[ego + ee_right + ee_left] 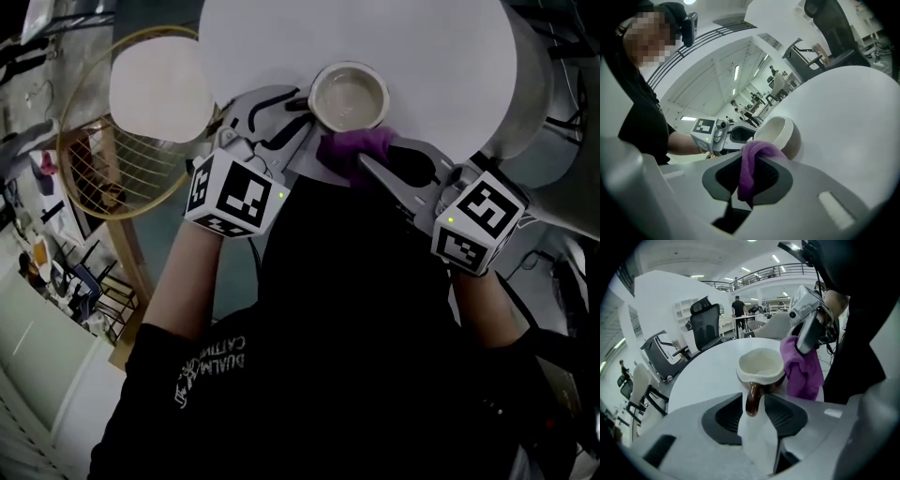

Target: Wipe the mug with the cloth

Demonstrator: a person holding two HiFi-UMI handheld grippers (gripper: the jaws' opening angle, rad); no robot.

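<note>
Our left hand-held gripper (295, 114) and right hand-held gripper (367, 167) flank the mug (349, 96) on the white desk (441, 56). Left gripper view: jaws wide apart, mug handle (753, 399) between them, ungripped. Right gripper view: jaws clamped on the purple cloth (751, 168), just beside the mug. If we wipe before gripping, the mug may slide or tip.

Table (450, 56): far half and sides bare. Near edge: mug (349, 96) with cloth (356, 150) just beside it, blocking passage.
</note>
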